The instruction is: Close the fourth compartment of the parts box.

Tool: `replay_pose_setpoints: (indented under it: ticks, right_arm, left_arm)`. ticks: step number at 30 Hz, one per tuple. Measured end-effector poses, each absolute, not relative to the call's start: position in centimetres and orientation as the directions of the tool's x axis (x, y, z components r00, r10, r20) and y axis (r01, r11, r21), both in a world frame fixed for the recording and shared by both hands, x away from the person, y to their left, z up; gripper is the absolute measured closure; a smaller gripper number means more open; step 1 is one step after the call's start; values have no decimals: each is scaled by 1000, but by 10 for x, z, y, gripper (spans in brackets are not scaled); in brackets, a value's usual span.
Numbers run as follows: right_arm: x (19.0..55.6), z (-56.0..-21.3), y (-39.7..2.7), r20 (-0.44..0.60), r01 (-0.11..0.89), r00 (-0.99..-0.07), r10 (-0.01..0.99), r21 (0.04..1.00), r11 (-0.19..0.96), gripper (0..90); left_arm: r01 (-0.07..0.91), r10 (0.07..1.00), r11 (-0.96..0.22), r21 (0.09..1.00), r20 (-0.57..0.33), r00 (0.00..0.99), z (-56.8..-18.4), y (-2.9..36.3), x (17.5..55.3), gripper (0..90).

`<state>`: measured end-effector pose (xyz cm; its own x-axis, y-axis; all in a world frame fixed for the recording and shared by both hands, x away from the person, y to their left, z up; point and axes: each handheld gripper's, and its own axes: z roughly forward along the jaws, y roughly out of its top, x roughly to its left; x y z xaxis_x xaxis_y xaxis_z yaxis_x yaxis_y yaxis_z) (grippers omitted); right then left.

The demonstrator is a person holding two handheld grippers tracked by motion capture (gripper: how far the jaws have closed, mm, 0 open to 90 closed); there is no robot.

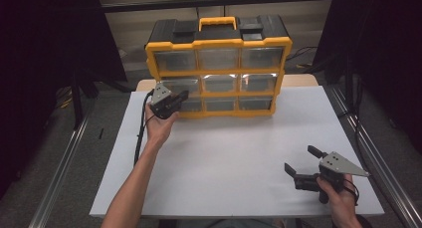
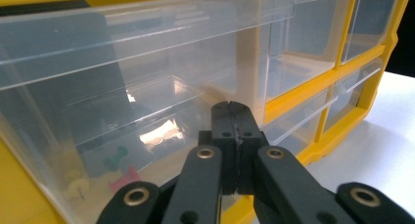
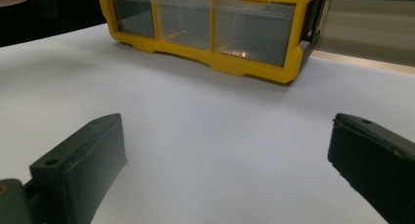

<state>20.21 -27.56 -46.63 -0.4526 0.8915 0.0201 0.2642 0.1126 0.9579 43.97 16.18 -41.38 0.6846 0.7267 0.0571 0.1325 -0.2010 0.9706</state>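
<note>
A yellow and black organizer [image 1: 217, 44] with several clear drawers stands upright at the far middle of the white table top [image 1: 224, 153]. My left gripper [image 1: 184, 95] is shut right in front of its left column, at the lower drawers. In the left gripper view the jaws [image 2: 234, 111] are pressed together with nothing between them, close to a clear drawer [image 2: 147, 87] holding coloured push pins [image 2: 117, 158]. I cannot tell whether the tips touch the drawer. My right gripper [image 1: 301, 159] rests at the near right of the table, open, with bare table between its jaws [image 3: 225, 131].
The organizer [image 3: 244, 67] has a yellow carry handle [image 1: 217, 23] on its black top. Metal rails [image 1: 64, 158] run along both sides of the table, with dark curtains behind. A cable [image 1: 141, 133] trails from the left gripper along the table's left side.
</note>
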Motion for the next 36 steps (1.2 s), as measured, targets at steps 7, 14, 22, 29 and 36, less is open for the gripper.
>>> replay_pose_setpoints:
  ticks: [7,14,22,29,36]
  right_arm:
    - [202,-466,-276,20,264,-452,892,958,112,7]
    - [202,-466,-276,23,266,-453,891,958,111,6]
    - [202,-466,-276,23,266,-454,891,958,111,7]
    - [202,-466,-276,21,265,-453,891,958,112,7]
    - [202,-466,-276,19,264,-454,891,958,114,6]
  left_arm:
    - [140,737,-206,968,59,673,-413,161,442,900]
    - [135,735,-195,971,54,676,-413,159,445,900]
    - [134,736,-201,970,59,674,-412,158,449,900]
    - [137,743,-201,970,60,666,-411,156,452,900]
    - [139,741,-219,966,72,667,-409,156,453,900]
